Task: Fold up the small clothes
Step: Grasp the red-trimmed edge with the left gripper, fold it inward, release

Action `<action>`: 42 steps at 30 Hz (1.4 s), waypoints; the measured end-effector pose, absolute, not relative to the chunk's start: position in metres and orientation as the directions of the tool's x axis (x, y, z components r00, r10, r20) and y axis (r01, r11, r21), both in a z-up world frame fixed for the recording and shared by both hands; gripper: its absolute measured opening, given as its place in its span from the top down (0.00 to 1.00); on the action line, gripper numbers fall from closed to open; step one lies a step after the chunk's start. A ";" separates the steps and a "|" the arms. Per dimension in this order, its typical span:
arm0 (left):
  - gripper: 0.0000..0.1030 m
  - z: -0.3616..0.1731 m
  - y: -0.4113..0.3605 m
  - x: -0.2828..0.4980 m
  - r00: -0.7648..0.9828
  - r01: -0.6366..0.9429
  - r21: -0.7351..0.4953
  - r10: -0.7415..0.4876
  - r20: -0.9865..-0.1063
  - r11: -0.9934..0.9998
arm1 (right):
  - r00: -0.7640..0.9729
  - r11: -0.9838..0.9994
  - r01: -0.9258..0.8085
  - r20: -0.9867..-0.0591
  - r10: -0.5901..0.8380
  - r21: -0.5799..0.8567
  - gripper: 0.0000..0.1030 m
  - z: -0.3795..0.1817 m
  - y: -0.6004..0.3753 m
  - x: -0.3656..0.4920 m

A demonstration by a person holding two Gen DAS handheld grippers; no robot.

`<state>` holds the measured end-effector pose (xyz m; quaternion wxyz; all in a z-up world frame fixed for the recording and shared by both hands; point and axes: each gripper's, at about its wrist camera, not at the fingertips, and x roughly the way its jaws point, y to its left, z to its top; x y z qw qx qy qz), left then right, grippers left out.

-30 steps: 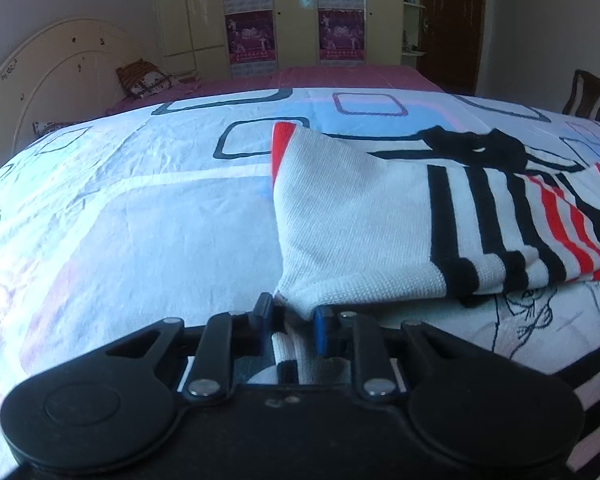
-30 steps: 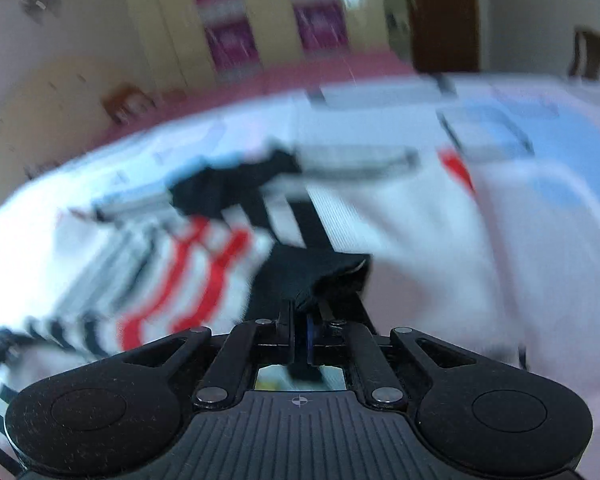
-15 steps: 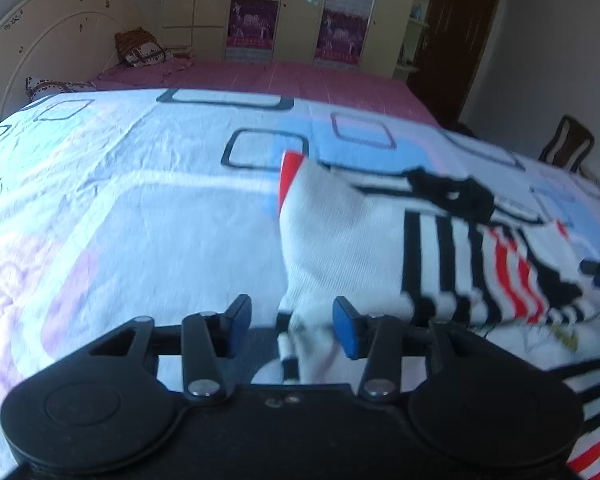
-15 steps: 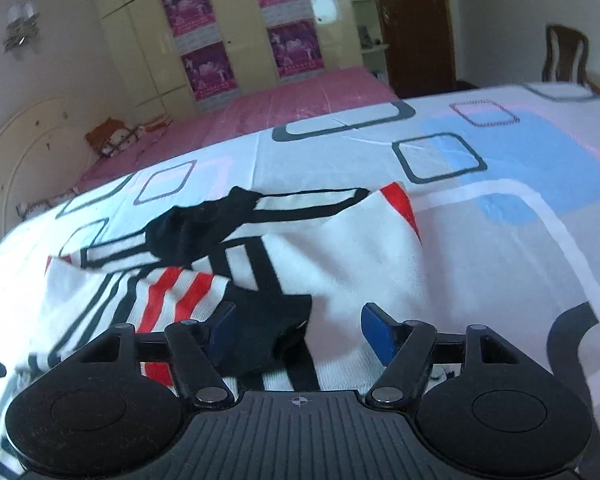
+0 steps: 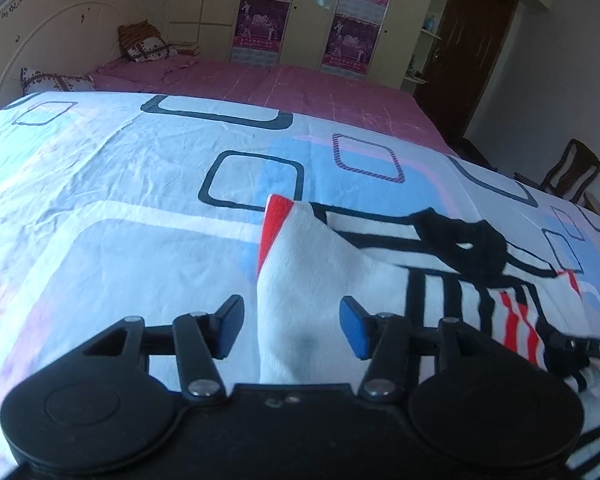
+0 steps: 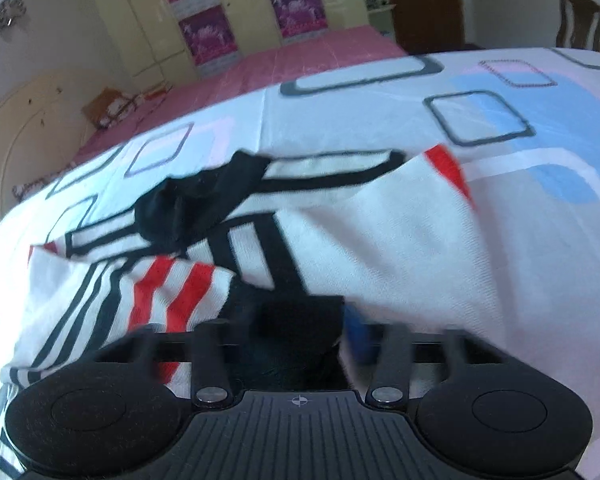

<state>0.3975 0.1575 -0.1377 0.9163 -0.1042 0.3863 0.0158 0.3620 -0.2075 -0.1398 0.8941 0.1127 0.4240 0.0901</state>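
— So, how is the left claw (image 5: 291, 326)?
— Wide open, holding nothing; the folded garment (image 5: 320, 276) lies on the sheet (image 5: 112, 208) between and ahead of its fingers.
— The right claw (image 6: 292, 334)?
— Also spread, with the garment's black edge between the fingers, no grip.

Both views sit low and close over the bed (image 5: 100, 208), facing the wardrobe (image 5: 300, 12) wall. Left view looks from the garment's (image 5: 320, 280) left end, right view from its right; both share garment (image 6: 380, 240), wardrobe (image 6: 228, 8), headboard (image 5: 52, 28).
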 end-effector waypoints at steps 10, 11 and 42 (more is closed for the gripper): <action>0.50 -0.173 0.172 0.449 0.665 -0.158 -0.199 -0.044 -0.745 0.967 | 0.688 0.968 -0.140 -0.682 0.246 0.208 0.88 -0.128 -0.202 0.352; 0.50 -0.175 0.173 0.453 0.666 -0.158 -0.212 -0.054 -0.744 0.965 | 0.679 0.968 -0.135 -0.692 0.245 0.211 0.88 -0.131 -0.203 0.354; 0.62 -0.145 0.110 0.374 0.754 -0.011 -0.109 -0.063 -0.654 0.994 | 0.716 0.958 -0.177 -0.638 0.283 0.226 0.88 -0.116 -0.189 0.344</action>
